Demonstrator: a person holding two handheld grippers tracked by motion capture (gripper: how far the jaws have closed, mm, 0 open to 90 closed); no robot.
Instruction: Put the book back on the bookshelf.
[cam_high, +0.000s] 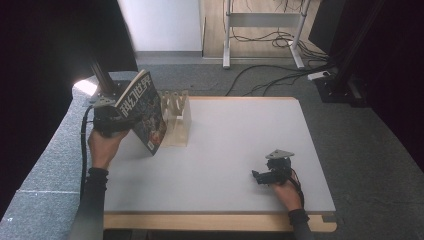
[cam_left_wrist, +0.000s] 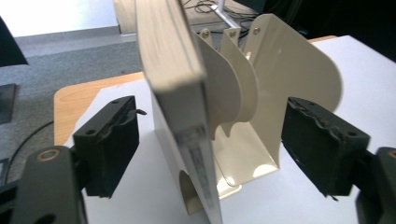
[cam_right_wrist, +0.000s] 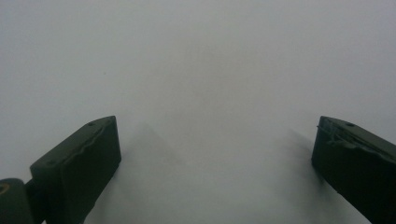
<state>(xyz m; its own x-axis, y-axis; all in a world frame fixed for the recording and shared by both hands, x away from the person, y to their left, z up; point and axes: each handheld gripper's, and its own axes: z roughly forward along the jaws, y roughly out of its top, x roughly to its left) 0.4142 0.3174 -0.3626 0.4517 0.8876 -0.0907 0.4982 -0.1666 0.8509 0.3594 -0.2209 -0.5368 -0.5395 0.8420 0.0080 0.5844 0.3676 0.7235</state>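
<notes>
Book (cam_left_wrist: 187, 93) stands tilted between my left gripper (cam_left_wrist: 212, 144) jaws, which are spread and clear of it; cream rack (cam_left_wrist: 280, 84) just beyond. Right gripper (cam_right_wrist: 215, 154) gapes, nothing held.

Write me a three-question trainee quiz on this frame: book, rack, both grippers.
1. True or false: the left gripper has its fingers pressed shut on the book.
2. What does the book lean against? A) the cream divider rack B) a cardboard box C) the right gripper
3. Where does the right gripper sit, and is it holding anything?

Key:
1. False. The fingers stand apart on either side of the book, clear of it.
2. A. The tilted book rests at the rack's left end.
3. On the white table near its front right; fingers open, nothing between them.
</notes>
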